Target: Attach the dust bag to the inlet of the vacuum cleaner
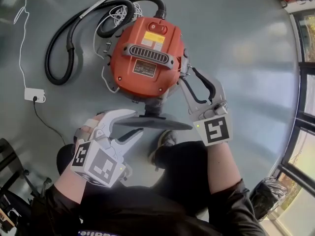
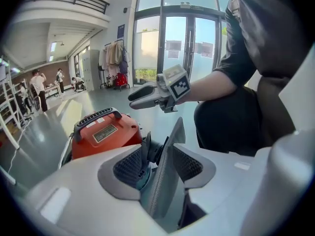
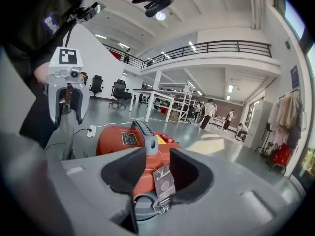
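Note:
The orange vacuum cleaner [image 1: 145, 58] stands on the grey floor, with its inlet facing me. The dust bag's flat grey collar [image 1: 157, 123] sits edge-on at that inlet, on a black neck [image 1: 150, 111]. My left gripper [image 1: 134, 123] is open around the collar's left end. In the left gripper view the grey sheet [image 2: 165, 181] stands between the pads [image 2: 130, 166] with gaps on both sides. My right gripper [image 1: 189, 77] is open beside the vacuum's right side. Beyond its jaws I see only the vacuum [image 3: 123, 139] and a hanging tag [image 3: 164, 180].
A black hose [image 1: 69, 43] loops at the vacuum's upper left. A white cable runs to a power strip [image 1: 34, 95] at the left. My shoe [image 1: 162, 144] and dark trousers lie just below the collar. Glass doors [image 1: 305, 82] line the right. People stand far off in the hall.

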The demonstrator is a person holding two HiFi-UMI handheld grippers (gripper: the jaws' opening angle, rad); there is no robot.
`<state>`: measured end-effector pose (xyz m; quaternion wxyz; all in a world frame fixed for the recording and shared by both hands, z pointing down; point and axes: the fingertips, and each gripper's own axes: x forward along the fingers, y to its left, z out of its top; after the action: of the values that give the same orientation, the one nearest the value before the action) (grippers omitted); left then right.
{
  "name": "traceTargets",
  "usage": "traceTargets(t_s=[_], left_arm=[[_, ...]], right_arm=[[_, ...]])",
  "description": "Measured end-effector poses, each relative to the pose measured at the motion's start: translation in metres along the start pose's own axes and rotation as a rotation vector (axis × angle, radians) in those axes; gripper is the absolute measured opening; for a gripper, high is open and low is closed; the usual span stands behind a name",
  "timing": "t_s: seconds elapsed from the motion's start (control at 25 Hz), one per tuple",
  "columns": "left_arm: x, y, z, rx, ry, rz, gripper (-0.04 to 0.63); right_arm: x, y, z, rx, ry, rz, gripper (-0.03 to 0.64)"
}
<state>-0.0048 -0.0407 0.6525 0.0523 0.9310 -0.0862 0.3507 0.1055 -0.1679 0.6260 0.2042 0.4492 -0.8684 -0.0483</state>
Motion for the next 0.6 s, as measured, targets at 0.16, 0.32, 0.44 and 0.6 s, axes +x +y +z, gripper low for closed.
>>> traceTargets(t_s=[0.16,0.32,0.44,0.6], left_arm=[[-0.029,0.002,0.024,-0.066,-0.008,0.03,0.218],[-0.066,-0.001,0.054,-0.134,-0.029,0.049,0.195],[-0.103,-0.003,0.084,-0.179,-0.045,0.073,0.183],[-0.157,-0.01,0.123,-0.223,-0.049,0.099,0.175]], right_arm=[[-0.028,-0.006,0.021,0.086,0.07,-0.006,0.141],[-0.068,-0.01,0.052,0.194,0.139,-0.022,0.137],[-0.102,-0.006,0.084,0.255,0.158,-0.004,0.118],[-0.138,0.009,0.132,0.324,0.2,0.037,0.094]])
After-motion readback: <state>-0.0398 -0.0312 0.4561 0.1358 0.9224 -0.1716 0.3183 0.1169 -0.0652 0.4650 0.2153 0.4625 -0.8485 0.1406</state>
